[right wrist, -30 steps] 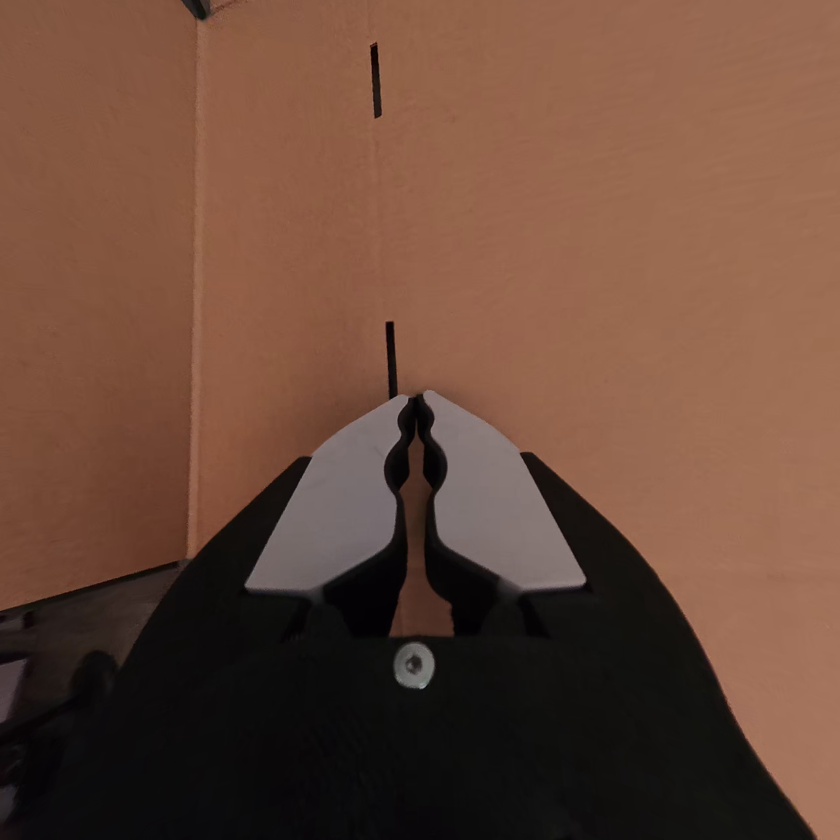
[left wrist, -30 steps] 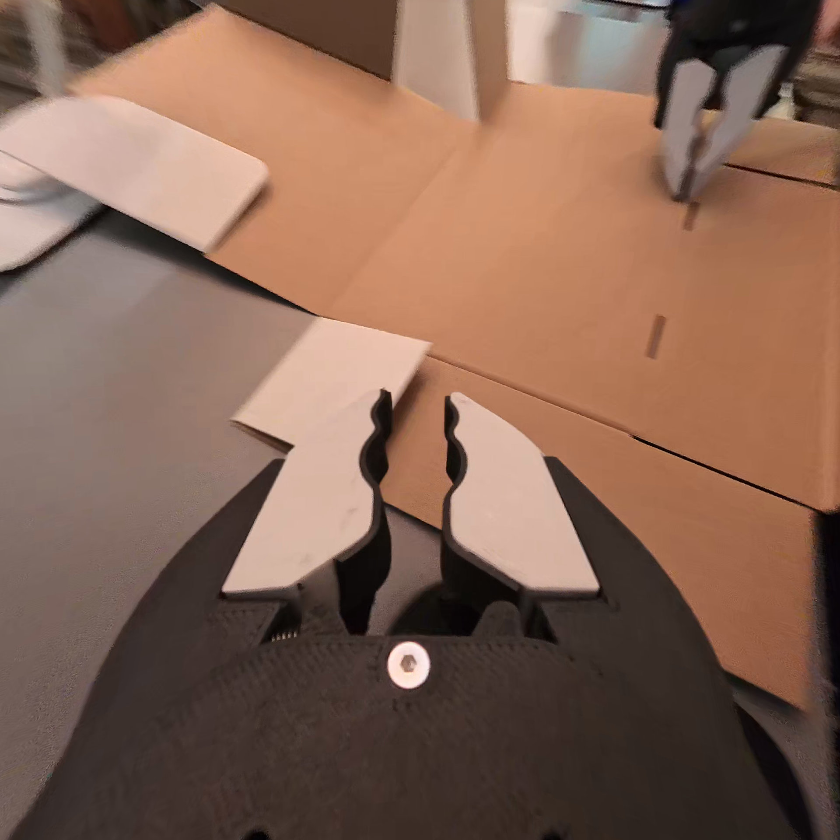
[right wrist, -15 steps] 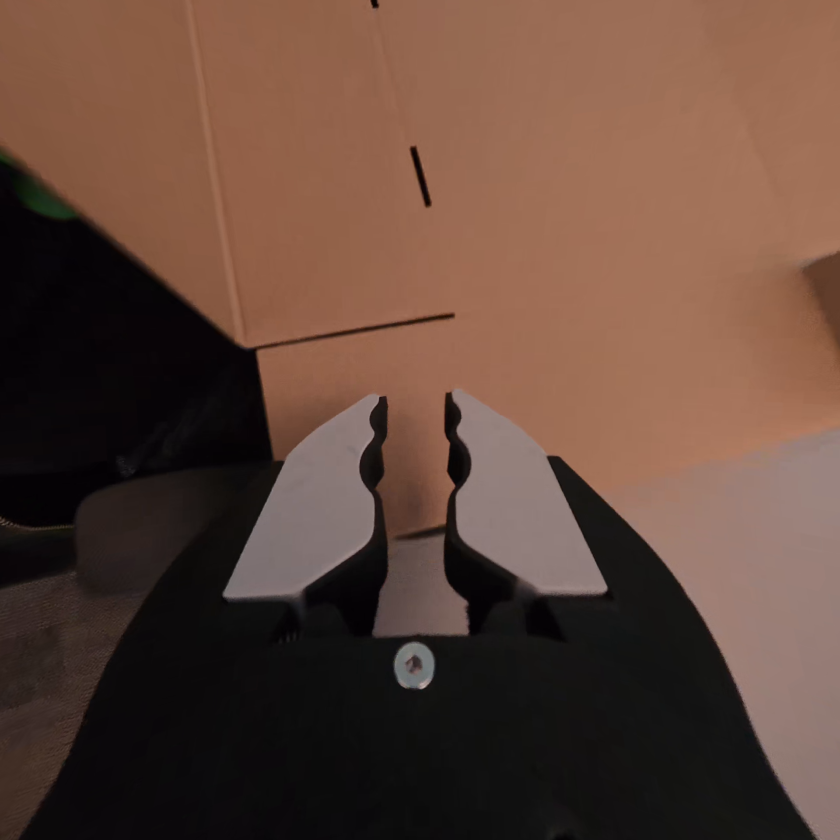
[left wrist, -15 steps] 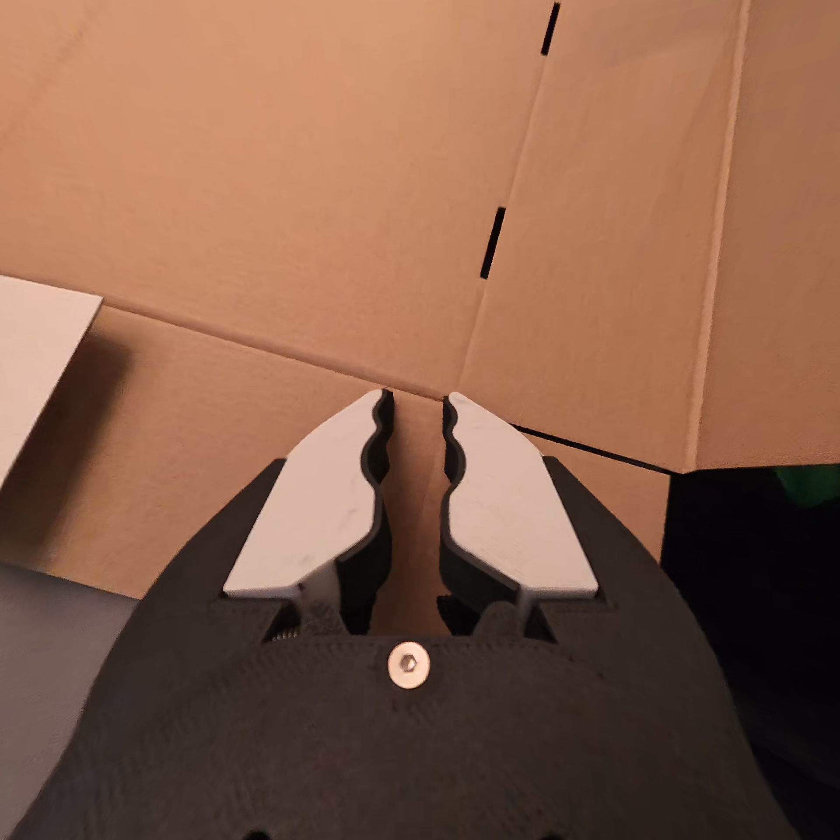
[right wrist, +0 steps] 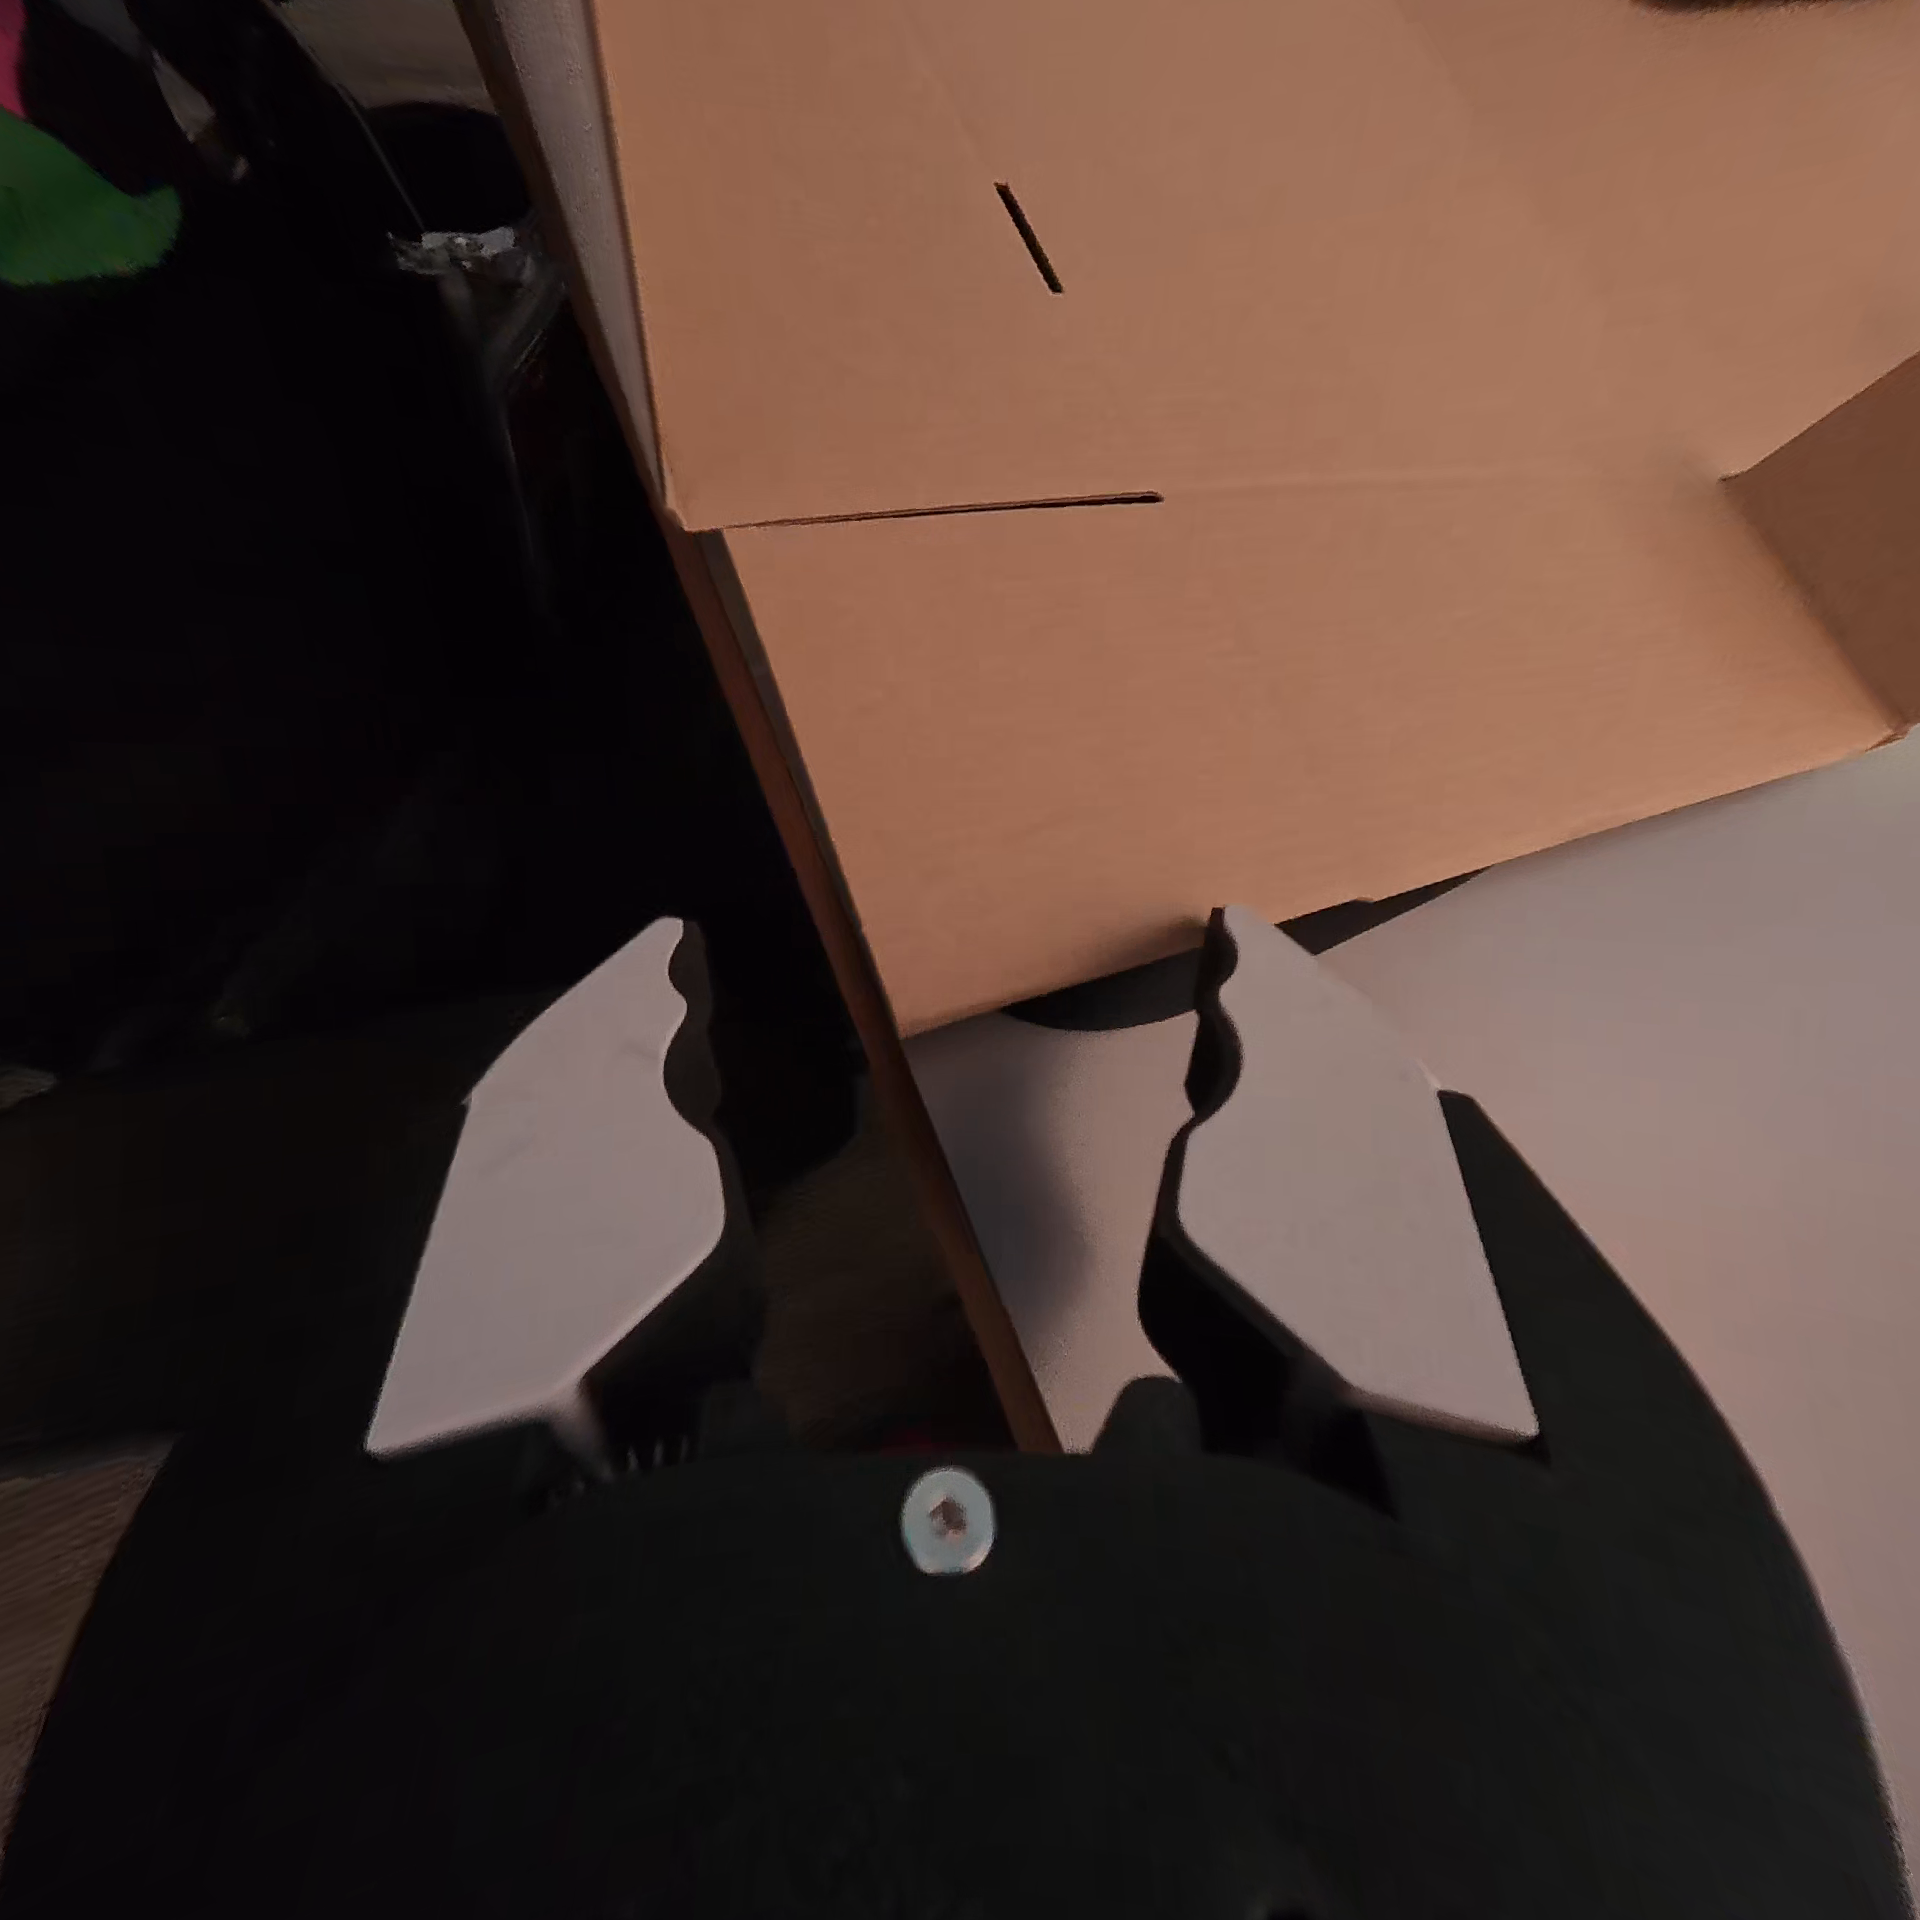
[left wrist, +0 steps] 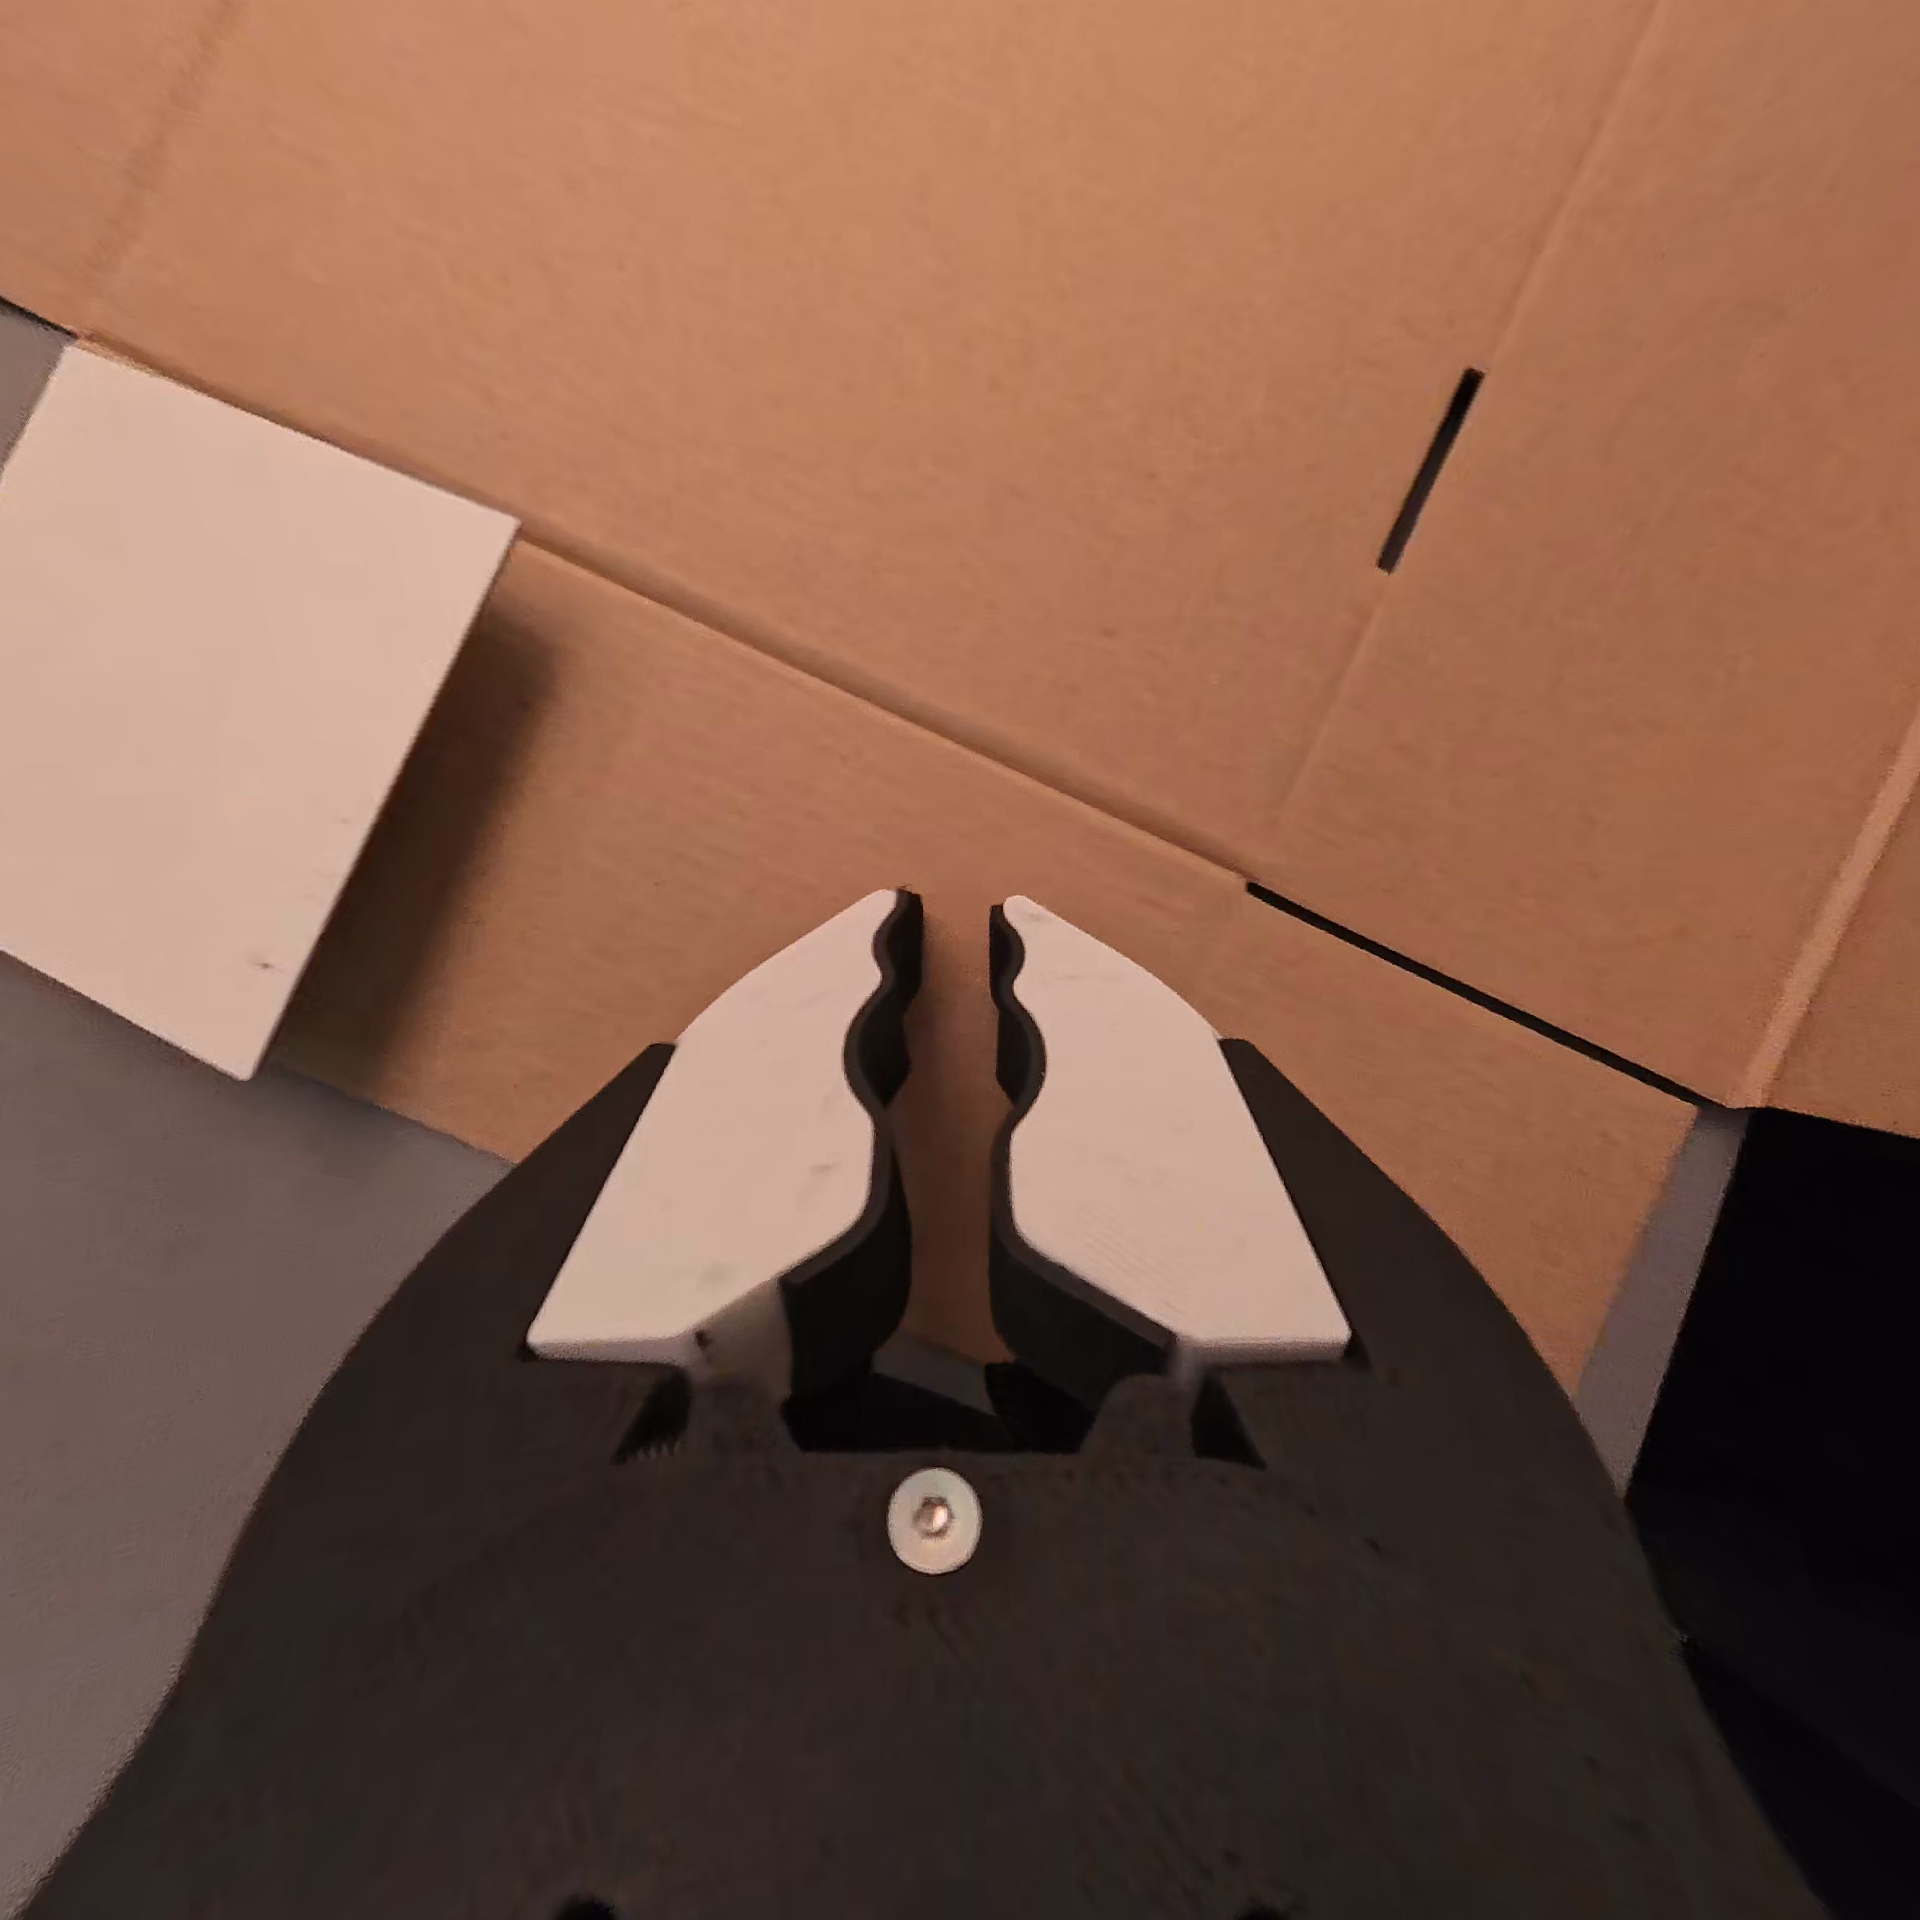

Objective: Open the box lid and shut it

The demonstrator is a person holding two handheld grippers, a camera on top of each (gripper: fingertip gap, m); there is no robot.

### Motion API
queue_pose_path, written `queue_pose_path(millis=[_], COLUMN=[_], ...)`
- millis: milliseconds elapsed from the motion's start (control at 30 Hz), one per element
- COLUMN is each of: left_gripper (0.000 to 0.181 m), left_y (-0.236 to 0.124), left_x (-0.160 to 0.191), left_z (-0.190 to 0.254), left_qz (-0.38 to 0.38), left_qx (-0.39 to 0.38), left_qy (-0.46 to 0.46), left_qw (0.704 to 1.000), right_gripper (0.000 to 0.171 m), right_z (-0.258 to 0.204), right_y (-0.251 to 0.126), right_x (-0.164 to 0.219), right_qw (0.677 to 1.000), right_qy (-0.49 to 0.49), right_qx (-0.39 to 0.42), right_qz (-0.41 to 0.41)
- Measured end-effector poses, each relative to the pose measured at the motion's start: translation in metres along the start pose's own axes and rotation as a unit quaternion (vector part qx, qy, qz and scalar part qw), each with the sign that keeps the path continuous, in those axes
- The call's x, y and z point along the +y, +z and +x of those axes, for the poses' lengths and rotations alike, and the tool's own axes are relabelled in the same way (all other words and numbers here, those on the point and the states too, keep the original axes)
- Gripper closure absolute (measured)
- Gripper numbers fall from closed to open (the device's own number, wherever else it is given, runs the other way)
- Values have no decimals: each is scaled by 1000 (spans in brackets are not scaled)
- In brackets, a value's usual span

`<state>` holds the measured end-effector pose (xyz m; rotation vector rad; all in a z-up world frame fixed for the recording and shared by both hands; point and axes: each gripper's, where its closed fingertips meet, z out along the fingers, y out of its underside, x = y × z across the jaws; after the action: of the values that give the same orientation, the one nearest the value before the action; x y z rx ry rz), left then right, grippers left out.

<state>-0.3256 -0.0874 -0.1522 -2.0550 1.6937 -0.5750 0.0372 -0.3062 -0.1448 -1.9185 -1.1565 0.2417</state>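
The cardboard box (left wrist: pixel 935 436) fills the upper part of both wrist views, resting on the grey bench (left wrist: pixel 156 1247), with its lid folded down over the front wall. From how the lid lies, the box looks shut or nearly so — the front flap edge shows as a thin dark line where it overlaps the wall.

The left hand-held gripper (left wrist: pixel 954 914) sits low against the front wall, just under the lid crease, its fingers a narrow gap apart and pinching nothing. That placement probably serves to steady the box or press the lid home. A white card (left wrist: pixel 229 707) lies flat beside it, its corner tucked against the box.

The right hand-held gripper (right wrist: pixel 951 925) is spread wide near the box's lower corner, one fingertip (right wrist: pixel 1231 935) just beside the bottom edge and the other hanging past the bench edge — likely backed off after letting go, or lining up for a fresh hold.
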Motion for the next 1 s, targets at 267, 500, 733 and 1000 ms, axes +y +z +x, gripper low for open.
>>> queue_pose_path(millis=[267,500,733,1000], left_gripper=[163,165,166,163], left_y=[1,3,3,-4], left_x=[1,0,-1,-65], left_z=[-6,-7,-11,-13], left_qz=[-55,-76,-80,-10], left_qx=[-15,-11,-8,-27], left_qy=[23,51,66,116], left_qw=[998,996,995,993], right_gripper=[95,115,150,160], right_z=[1,11,17,23], right_y=[13,14,10,15], right_x=[-3,-21,-37,-45], right_qw=[988,982,977,930], right_qy=[-130,-177,-197,-323], right_qx=[88,71,83,172], right_qz=[-3,9,3,-30])
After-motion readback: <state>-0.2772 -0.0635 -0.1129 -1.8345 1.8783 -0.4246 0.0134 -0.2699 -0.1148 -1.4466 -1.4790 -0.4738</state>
